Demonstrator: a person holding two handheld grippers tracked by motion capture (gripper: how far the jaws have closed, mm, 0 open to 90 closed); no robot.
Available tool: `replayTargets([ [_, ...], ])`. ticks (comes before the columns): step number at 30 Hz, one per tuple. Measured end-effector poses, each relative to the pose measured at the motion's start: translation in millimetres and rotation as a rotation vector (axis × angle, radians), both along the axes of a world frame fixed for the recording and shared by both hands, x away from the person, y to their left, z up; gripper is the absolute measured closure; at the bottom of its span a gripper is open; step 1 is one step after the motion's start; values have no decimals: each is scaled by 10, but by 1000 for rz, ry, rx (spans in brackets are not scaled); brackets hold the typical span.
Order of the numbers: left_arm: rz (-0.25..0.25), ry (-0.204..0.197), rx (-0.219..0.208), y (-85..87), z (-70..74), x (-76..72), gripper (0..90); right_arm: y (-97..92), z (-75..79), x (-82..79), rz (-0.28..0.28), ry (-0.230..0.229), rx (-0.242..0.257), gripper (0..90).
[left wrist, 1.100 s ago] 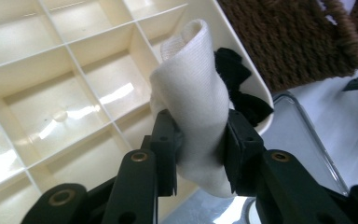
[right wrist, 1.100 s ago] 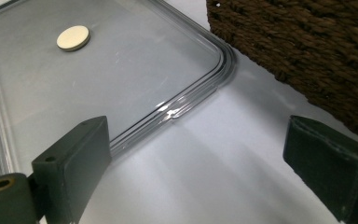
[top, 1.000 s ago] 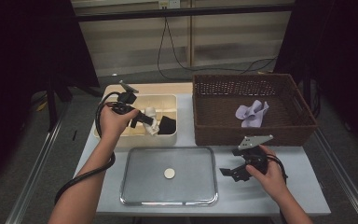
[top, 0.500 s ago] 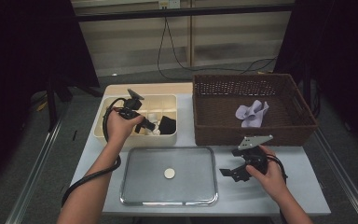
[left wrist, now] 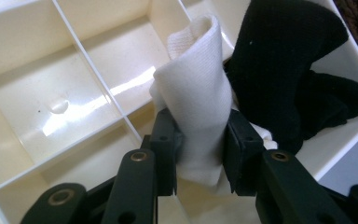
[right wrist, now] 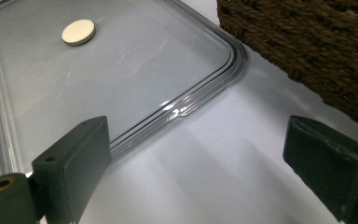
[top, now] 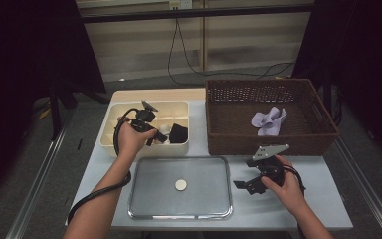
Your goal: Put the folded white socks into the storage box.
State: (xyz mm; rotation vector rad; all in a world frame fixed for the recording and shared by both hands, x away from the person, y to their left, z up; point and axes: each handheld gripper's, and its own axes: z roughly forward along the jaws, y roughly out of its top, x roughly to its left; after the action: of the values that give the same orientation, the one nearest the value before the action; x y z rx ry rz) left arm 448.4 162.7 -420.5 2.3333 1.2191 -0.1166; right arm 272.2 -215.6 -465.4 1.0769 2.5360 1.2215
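Observation:
A rolled white cloth point(left wrist: 196, 98) stands in a compartment of the cream divided box point(top: 122, 112), and my left gripper point(left wrist: 200, 140) is shut on it, jaws pressing both sides. From above the gripper point(top: 154, 133) reaches down into the box's right part. A black cloth point(left wrist: 289, 70) lies bunched in the corner compartment just beside the white one point(top: 163, 130). My right gripper point(right wrist: 196, 158) hovers open over bare tabletop with nothing between its jaws, right of the metal tray point(right wrist: 9, 121); in the high view it point(top: 248, 183) sits between tray and basket.
A small round cream disc point(top: 180, 185) lies mid-tray point(top: 144, 211). A brown wicker basket point(top: 229, 144) at the back right holds a lavender cloth point(top: 268, 120). The basket wall point(right wrist: 307, 42) rises close behind my right gripper. Dark floor surrounds the table.
My left hand has sunk lower into the cream box, carrying the white cloth down with it. The right hand has stayed put.

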Motion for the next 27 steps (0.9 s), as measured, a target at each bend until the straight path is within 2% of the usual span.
replayTargets([
  [4, 0, -11, -2, 11, 49, 4, 653, -2, 12, -1, 0, -3, 3, 75],
  [8, 0, -5, 3, 48, 147, 15, 591, -11, 14, 0, 1, -4, 7, 75],
  [12, 8, -11, -20, 93, 245, 31, 576, -7, 19, -2, 1, 0, 9, 75],
  [14, 13, -13, -15, 103, 294, 35, 566, -6, 24, -1, 5, -5, 8, 75],
  [27, 7, -33, -9, 134, 516, 70, 575, 4, 16, -2, 9, 0, 8, 75],
])
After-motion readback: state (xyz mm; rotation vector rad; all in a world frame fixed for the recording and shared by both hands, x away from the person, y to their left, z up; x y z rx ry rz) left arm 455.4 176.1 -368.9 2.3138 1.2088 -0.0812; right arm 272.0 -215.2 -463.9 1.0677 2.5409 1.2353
